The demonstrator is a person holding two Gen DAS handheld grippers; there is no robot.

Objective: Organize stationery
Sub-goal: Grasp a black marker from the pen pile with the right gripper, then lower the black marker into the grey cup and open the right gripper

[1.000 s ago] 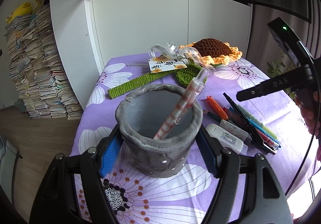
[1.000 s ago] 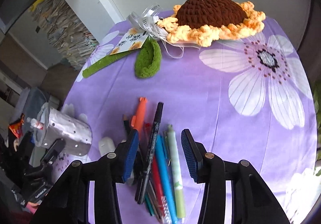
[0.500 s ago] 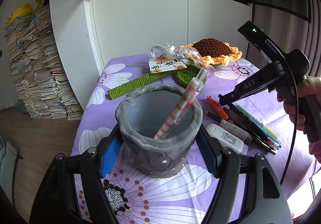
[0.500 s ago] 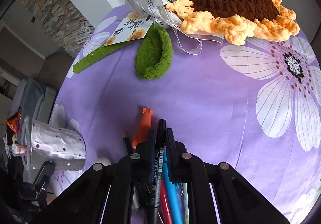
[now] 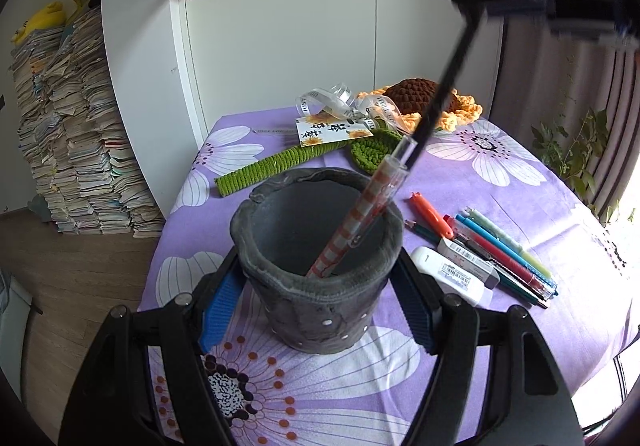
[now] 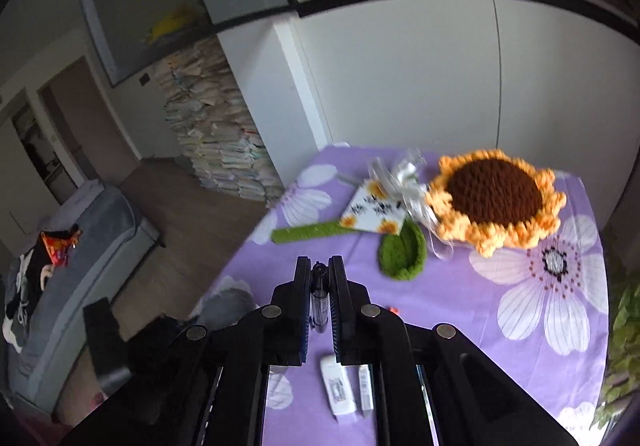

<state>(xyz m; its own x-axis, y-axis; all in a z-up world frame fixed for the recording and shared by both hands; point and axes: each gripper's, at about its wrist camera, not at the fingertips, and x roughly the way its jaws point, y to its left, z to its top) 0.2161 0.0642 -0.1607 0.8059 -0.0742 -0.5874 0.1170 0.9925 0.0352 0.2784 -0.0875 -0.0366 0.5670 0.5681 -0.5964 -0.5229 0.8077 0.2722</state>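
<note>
Grey felt pen holder (image 5: 320,278) stands near the table's front edge (image 5: 160,246), clamped by the left gripper (image 5: 316,302). The right gripper (image 6: 320,282) pinches a black marker (image 5: 444,86) high above the loose pens (image 5: 500,250).

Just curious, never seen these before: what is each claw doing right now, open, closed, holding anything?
Left claw: closed on the grey pen pot.
Right claw: closed on a black marker.
</note>
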